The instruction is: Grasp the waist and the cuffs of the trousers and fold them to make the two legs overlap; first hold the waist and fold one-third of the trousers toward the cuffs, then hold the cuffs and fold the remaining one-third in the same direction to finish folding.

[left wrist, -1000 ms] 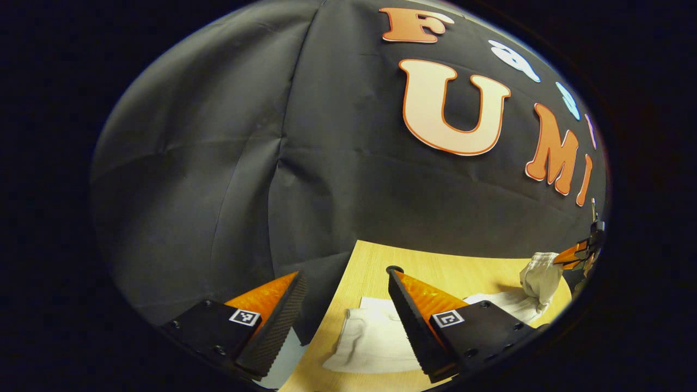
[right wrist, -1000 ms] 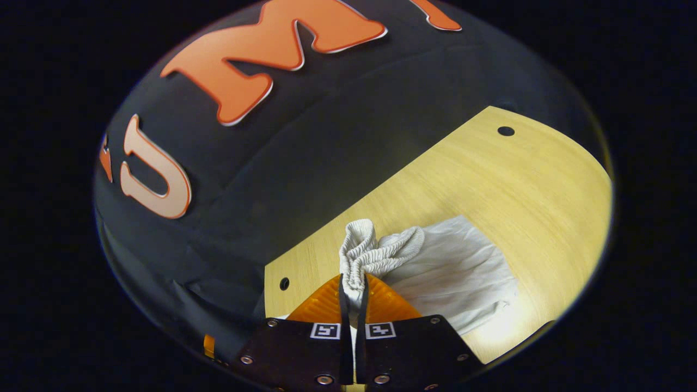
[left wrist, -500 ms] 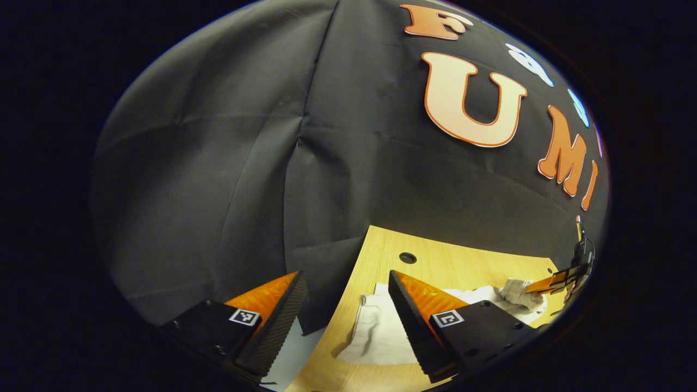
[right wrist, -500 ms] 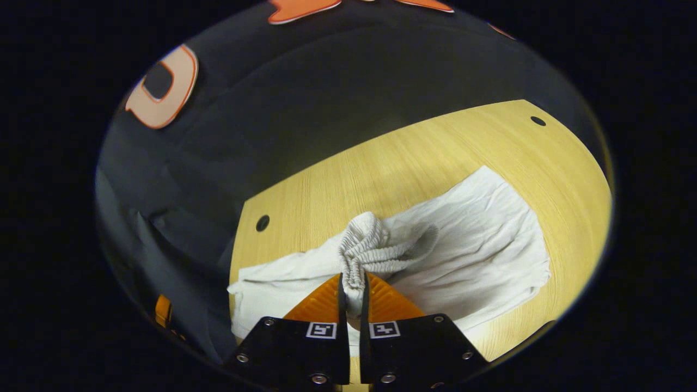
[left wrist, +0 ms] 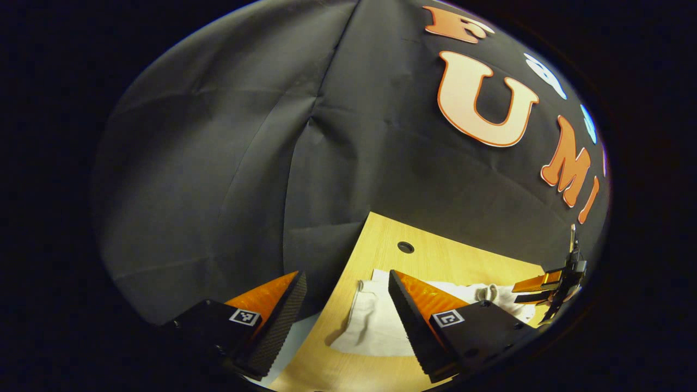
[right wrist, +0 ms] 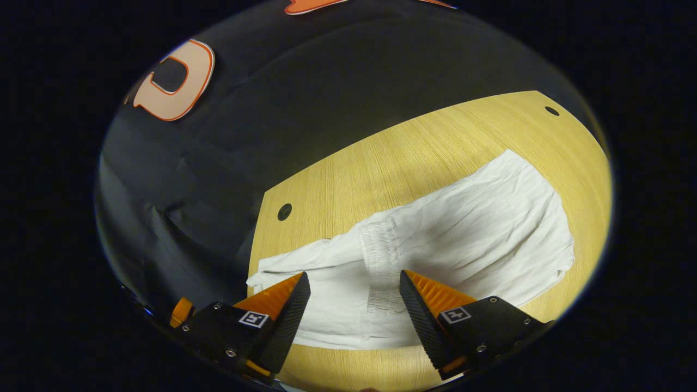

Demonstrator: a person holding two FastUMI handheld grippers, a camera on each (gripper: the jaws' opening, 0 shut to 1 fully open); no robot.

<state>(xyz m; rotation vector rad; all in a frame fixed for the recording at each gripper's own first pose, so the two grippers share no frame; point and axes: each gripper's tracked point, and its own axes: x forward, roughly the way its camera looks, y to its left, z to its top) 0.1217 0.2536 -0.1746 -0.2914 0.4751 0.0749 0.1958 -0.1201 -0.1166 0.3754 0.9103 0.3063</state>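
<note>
While both grippers stand with their jaws wide and nothing between them, the white trousers [right wrist: 457, 228] lie flat on the wooden table [right wrist: 381, 163], with the gathered waistband [right wrist: 381, 245] already laid over the cloth, so the first third looks folded. In the right gripper view, the right gripper [right wrist: 354, 302] hovers just above and in front of that waistband, and the fabric runs long from the thick folded part at the right to a thinner end [right wrist: 272, 272] near the table's left edge, close to a round hole [right wrist: 284, 211].

From the left gripper view, the left gripper [left wrist: 346, 310] hangs over the table's left edge, its far finger above that same end of the trousers [left wrist: 375, 326], while the right gripper [left wrist: 536, 288] shows far off over the waistband [left wrist: 487, 293].

By my judgement the cuffs lie at this left end, so the left gripper is the nearer one. The long axis runs along the table from the left edge toward the right, and the cuffs must be carried along it over the waistband.
</note>
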